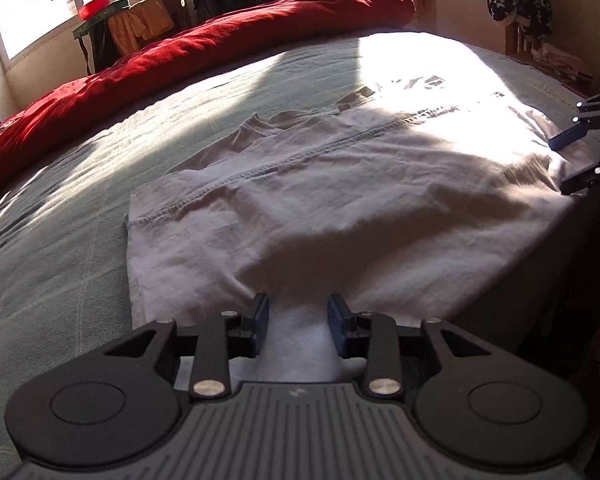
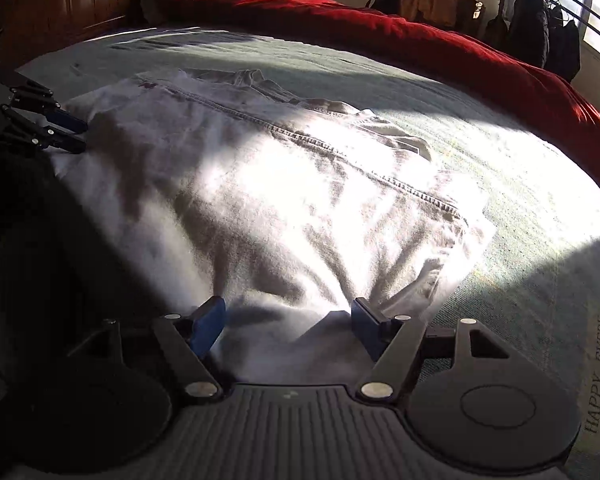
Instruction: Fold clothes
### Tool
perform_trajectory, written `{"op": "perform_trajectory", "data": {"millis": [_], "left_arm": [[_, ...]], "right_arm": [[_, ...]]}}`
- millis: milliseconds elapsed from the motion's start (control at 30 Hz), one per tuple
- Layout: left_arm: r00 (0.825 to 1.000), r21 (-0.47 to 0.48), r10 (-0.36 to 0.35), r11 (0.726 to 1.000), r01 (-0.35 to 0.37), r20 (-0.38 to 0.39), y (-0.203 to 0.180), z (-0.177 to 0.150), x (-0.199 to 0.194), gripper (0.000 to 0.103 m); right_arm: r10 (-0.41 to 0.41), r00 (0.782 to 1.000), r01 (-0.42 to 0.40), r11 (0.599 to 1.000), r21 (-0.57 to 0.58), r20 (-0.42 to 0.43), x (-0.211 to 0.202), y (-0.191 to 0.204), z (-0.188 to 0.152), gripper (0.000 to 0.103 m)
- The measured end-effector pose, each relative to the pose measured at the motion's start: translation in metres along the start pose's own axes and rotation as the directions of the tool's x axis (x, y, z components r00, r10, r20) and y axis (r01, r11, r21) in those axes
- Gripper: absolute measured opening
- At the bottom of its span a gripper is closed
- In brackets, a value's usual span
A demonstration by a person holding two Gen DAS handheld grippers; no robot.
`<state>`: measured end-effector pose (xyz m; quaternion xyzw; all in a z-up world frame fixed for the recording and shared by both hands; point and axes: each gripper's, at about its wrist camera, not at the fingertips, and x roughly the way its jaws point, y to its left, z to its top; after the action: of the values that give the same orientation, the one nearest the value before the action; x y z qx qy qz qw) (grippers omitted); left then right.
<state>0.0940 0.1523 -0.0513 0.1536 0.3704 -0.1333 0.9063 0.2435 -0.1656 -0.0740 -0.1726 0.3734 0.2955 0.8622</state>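
L wrist: left gripper [image 1: 298,322] jaws part open, cloth of white garment [image 1: 320,208] between pads, not pinched. Garment spread ahead on bed [image 1: 60,280], long axis crosswise; right gripper [image 1: 580,160] at far-right edge.

R wrist: right gripper [image 2: 286,326] wide open over near hem. Garment [image 2: 260,200] ahead; left gripper [image 2: 66,132] far left, gap showing. Both equally near.

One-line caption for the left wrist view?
Open left gripper straddling the near edge of a white cotton T-shirt spread on a grey-green bedsheet.
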Motion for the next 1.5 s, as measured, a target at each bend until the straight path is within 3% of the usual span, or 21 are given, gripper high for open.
{"op": "perform_trajectory", "data": {"millis": [100, 233, 333, 400, 533, 600, 733, 900, 1067, 1133, 1200, 1333, 1500], "left_arm": [[0.997, -0.015, -0.059, 0.998, 0.060, 0.056, -0.008, 0.022, -0.008, 0.042], [0.970, -0.021, -0.213, 0.976, 0.217, 0.117, -0.040, 0.045, 0.000, 0.047], [0.959, -0.011, -0.267, 0.963, 0.269, 0.091, -0.064, 0.044, 0.018, 0.050], [0.962, -0.031, -0.273, 0.961, 0.273, 0.027, -0.075, 0.035, 0.037, 0.050], [0.965, -0.017, -0.262, 0.965, 0.262, 0.031, -0.077, 0.034, 0.029, 0.052], [0.973, -0.020, -0.223, 0.974, 0.224, 0.058, -0.072, 0.040, 0.020, 0.053], [0.975, -0.052, -0.192, 0.979, 0.199, 0.111, -0.056, 0.053, 0.012, 0.058], [0.985, -0.098, -0.143, 0.983, 0.152, 0.097, -0.042, 0.065, 0.030, 0.058], [0.982, -0.172, -0.176, 0.968, 0.184, 0.062, -0.031, 0.064, 0.058, 0.059], [0.981, -0.194, -0.188, 0.962, 0.192, 0.041, -0.029, 0.060, 0.069, 0.060], [0.977, -0.205, -0.207, 0.955, 0.214, 0.056, -0.028, 0.059, 0.072, 0.068], [0.973, -0.221, -0.216, 0.948, 0.229, 0.082, -0.024, 0.063, 0.068, 0.069], [0.973, -0.307, -0.168, 0.928, 0.211, 0.161, 0.013, 0.066, 0.050, 0.070]], "right_arm": [[-0.001, 1.000, 0.000, 1.000, 0.031, 0.010, -0.003, -0.002, -0.003, 0.074], [0.003, 1.000, -0.005, 0.997, 0.078, 0.028, -0.005, -0.005, -0.010, 0.074], [0.005, 0.999, -0.010, 0.993, 0.113, 0.041, -0.006, -0.008, -0.015, 0.074], [0.007, 0.999, -0.014, 0.990, 0.137, 0.050, -0.007, -0.009, -0.019, 0.076], [0.011, 0.997, -0.025, 0.982, 0.189, 0.075, -0.014, -0.015, -0.020, 0.077], [0.009, 0.995, -0.031, 0.976, 0.214, 0.102, -0.016, -0.024, -0.012, 0.077], [0.012, 0.984, -0.062, 0.959, 0.277, 0.177, -0.012, -0.051, 0.012, 0.077], [0.052, 0.968, -0.128, 0.944, 0.304, 0.246, 0.011, -0.075, 0.046, 0.077], [0.044, 0.980, -0.117, 0.915, 0.385, 0.192, 0.047, -0.089, 0.046, 0.078], [0.046, 0.982, -0.115, 0.915, 0.387, 0.183, 0.055, -0.089, 0.041, 0.082], [0.052, 0.981, -0.120, 0.920, 0.374, 0.188, 0.057, -0.084, 0.039, 0.088], [0.059, 0.981, -0.125, 0.924, 0.362, 0.186, 0.062, -0.077, 0.041, 0.103], [0.037, 0.987, -0.087, 0.939, 0.332, 0.154, 0.067, -0.069, 0.046, 0.103]]}}
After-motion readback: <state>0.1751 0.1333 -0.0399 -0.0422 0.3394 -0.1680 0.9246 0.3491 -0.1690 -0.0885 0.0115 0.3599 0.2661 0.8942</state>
